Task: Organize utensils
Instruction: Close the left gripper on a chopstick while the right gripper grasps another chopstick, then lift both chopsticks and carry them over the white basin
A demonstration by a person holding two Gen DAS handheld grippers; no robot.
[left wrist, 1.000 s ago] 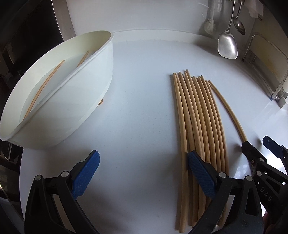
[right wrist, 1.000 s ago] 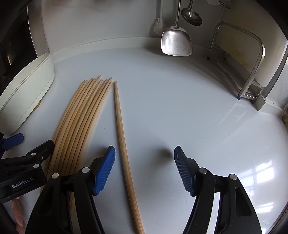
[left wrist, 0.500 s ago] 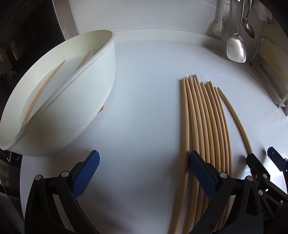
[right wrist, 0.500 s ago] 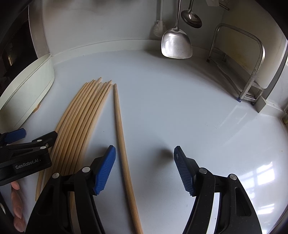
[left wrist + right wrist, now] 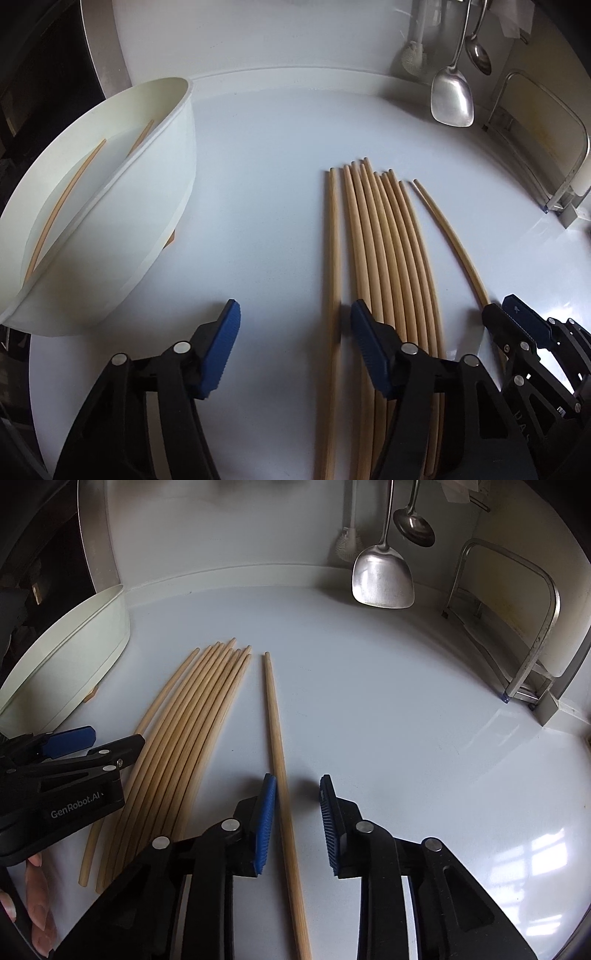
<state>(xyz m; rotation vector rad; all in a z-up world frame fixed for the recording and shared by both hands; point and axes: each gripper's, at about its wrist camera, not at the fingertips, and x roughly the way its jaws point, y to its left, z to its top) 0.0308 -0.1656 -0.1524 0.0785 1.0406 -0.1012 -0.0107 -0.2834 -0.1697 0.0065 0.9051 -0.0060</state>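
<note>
- Left gripper (image 5: 295,334), black frame with blue ribbed pads: jaws have just been closing and stand apart. The leftmost chopstick (image 5: 331,295), a pale wooden stick drawn slightly clear of the bundle, lies between them close to the right pad; whether that pad touches it cannot be told.
- Right gripper (image 5: 297,823), same make: jaws have just been closing and stand narrowly apart. A lone wooden chopstick (image 5: 279,760) lies on the counter between them, just beside the left pad, with a clear gap to the right pad.
- Bundle of wooden chopsticks (image 5: 388,258): side by side on the glossy white countertop (image 5: 388,701), between the two separated sticks.
- White plastic divided bin (image 5: 122,221): left of the bundle, well apart from it; two chopsticks (image 5: 64,199) lie inside.
- Steel spatula (image 5: 382,576) and steel ladle (image 5: 413,524): hanging at the back wall.
- Metal wire rack (image 5: 532,627): far right.
</note>
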